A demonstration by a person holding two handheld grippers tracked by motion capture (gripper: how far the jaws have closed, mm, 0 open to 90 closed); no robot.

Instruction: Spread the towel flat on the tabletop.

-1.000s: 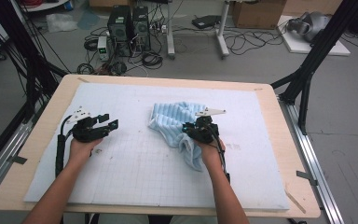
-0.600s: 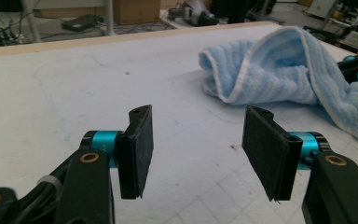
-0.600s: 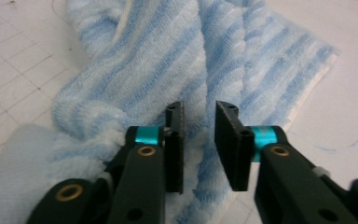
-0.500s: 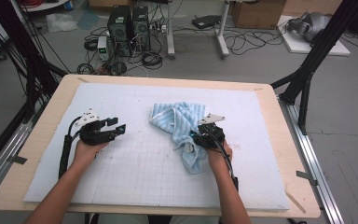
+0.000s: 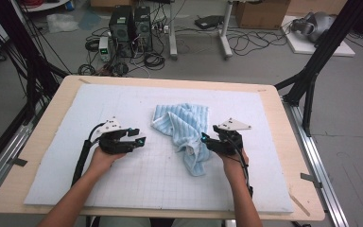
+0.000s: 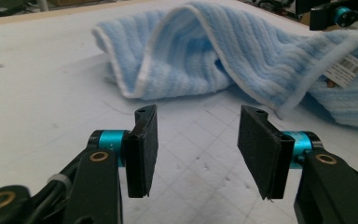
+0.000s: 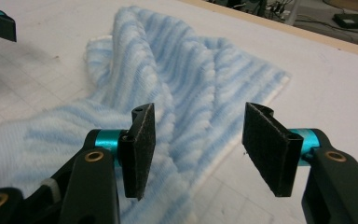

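Observation:
A light blue striped towel (image 5: 184,130) lies crumpled mid-mat, one end trailing toward the person. My left gripper (image 5: 139,140) sits low on the mat just left of it, pointing at it. In the left gripper view the left gripper (image 6: 198,121) is open with nothing between the pads, though its jaws have just been closing a little; the towel (image 6: 223,60) lies a short way ahead. My right gripper (image 5: 203,140) is at the towel's right side. Its jaws have just been opening. In the right gripper view the right gripper (image 7: 198,116) stands open above the towel (image 7: 168,79), pinching no cloth.
A white gridded mat (image 5: 123,189) covers the wooden table (image 5: 42,142). The towel's white label (image 6: 347,67) shows near its right end. Black frame posts (image 5: 312,80) stand at the table's sides. Computers and cables (image 5: 132,28) lie on the floor beyond the far edge.
The right gripper pulled the towel toward the person, then opened and let the cloth go. The left gripper slid right, closer to the towel.

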